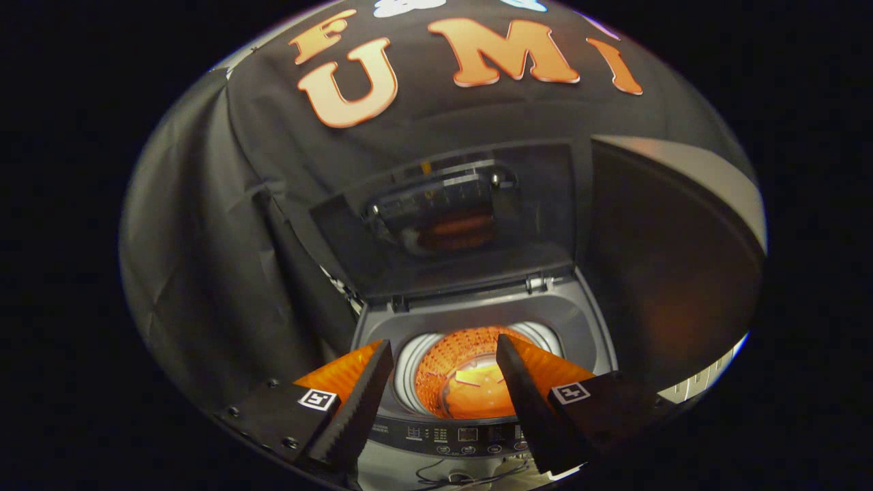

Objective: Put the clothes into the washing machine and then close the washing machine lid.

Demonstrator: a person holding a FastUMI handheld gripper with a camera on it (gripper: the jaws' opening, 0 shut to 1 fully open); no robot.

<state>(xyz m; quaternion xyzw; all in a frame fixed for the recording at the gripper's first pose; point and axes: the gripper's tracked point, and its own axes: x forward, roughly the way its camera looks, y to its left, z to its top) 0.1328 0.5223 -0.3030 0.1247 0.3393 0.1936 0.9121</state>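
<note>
A grey top-loading washing machine stands just ahead of my fingers, its dark glass lid raised upright at the back. The drum is lit orange, and something orange lies at its bottom; I cannot tell whether it is cloth. My gripper hangs above the machine's front edge and control panel, open, with nothing between the two black ridged fingers. The drum opening shows in the gap between them.
Black cloth walls close in behind and to the left of the machine. A dark panel with a pale top edge stands close on the right. Thin cables lie below the machine's front.
</note>
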